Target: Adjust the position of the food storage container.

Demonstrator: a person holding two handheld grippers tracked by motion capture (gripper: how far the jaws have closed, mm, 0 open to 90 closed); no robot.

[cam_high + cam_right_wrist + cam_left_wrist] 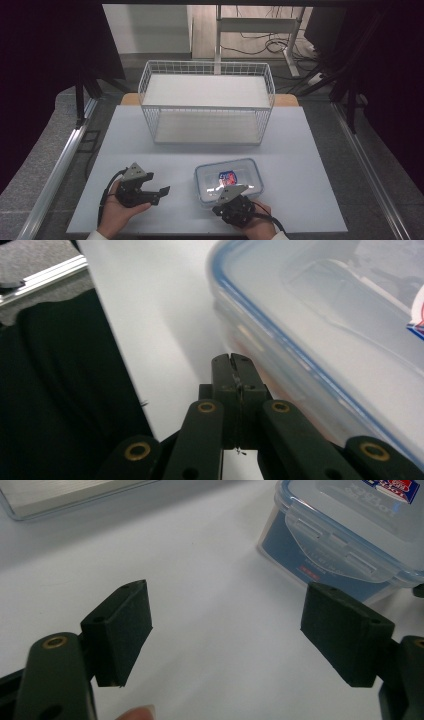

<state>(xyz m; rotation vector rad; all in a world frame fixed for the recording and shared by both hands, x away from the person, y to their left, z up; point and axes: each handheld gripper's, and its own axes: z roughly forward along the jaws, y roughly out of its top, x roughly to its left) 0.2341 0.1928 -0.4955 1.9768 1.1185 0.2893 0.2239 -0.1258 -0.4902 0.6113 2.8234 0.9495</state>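
Nearest me, my right tongs [231, 194] are clenched tight with nothing between them, their tip just beside the near edge of the clear lidded container [229, 180]. My left tongs [159, 194] rest on the white tabletop [310, 200] to the container's left, spread wide and empty, pointing toward its latched side. The container sits on the tabletop's near half, lid clipped on, a red and blue label on top. Beyond it stands a white wire basket [207, 102].
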